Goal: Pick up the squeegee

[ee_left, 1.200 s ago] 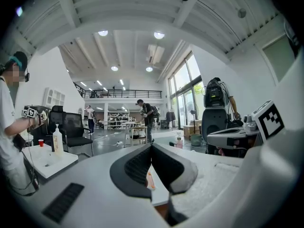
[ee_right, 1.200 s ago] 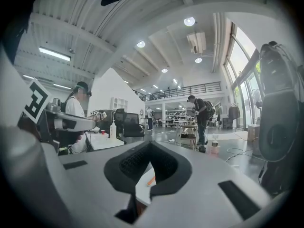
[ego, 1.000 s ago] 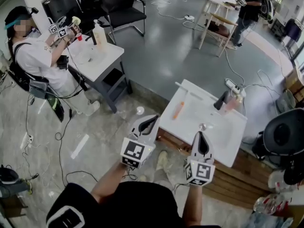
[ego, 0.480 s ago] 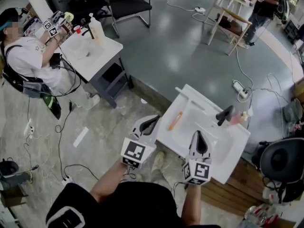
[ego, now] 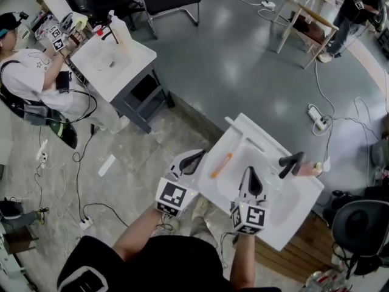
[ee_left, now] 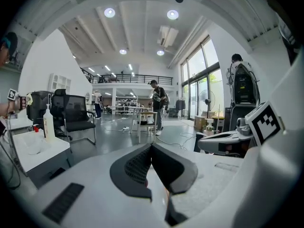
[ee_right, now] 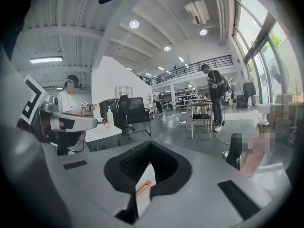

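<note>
A white basin unit (ego: 285, 215) stands right in front of me. Along its far left rim lies a long thin white strip (ego: 244, 135), which looks like the squeegee. Inside the bowl lies an orange stick-shaped thing (ego: 221, 165), also seen past the jaws in the right gripper view (ee_right: 144, 186). My left gripper (ego: 197, 157) hovers at the basin's near left edge, jaws together and holding nothing (ee_left: 151, 146). My right gripper (ego: 250, 174) hangs over the bowl, shut and holding nothing (ee_right: 150, 144). Neither touches the strip.
A black faucet (ego: 290, 161) and a pink bottle (ego: 311, 168) stand at the basin's right side. Another person (ego: 27, 81) works at a white table (ego: 130, 66) upper left. Cables and a power strip (ego: 319, 117) lie on the floor; a black chair (ego: 358, 224) stands at right.
Both grippers have moved forward and lower toward the basin, which now lies nearer under them. The right one has come over the bowl. Both jaws stayed together.
</note>
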The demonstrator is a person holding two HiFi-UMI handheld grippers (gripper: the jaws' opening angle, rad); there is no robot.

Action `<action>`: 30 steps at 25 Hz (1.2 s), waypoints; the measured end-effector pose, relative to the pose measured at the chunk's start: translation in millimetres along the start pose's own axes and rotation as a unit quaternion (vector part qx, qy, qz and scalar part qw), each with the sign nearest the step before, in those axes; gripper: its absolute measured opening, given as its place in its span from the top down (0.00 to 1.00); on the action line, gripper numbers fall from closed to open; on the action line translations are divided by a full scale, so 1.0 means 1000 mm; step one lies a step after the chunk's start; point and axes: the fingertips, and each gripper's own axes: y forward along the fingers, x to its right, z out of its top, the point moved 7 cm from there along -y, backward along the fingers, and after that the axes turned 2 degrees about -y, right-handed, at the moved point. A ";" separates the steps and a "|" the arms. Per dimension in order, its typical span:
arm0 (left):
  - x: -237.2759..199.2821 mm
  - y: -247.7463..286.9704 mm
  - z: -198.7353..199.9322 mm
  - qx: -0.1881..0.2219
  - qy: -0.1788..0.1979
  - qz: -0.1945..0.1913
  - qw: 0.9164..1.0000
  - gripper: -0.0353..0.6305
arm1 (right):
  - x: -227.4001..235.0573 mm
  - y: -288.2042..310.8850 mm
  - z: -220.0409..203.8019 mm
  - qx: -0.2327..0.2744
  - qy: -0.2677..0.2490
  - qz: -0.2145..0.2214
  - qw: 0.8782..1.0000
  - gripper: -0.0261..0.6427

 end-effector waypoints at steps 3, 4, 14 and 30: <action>-0.003 0.016 -0.010 -0.015 -0.004 0.007 1.000 0.94 | 0.012 0.019 -0.010 -0.016 0.010 0.005 1.000 0.96; -0.004 0.022 -0.013 -0.019 -0.005 0.008 1.000 0.94 | 0.015 0.026 -0.012 -0.020 0.013 0.005 1.000 0.96; -0.025 0.057 -0.050 -0.061 -0.017 0.031 0.997 0.94 | 0.030 0.080 -0.055 -0.068 0.027 0.023 0.997 0.96; -0.043 0.066 -0.075 -0.087 -0.036 0.057 0.994 0.94 | 0.037 0.152 -0.105 -0.165 0.067 -0.011 0.984 0.71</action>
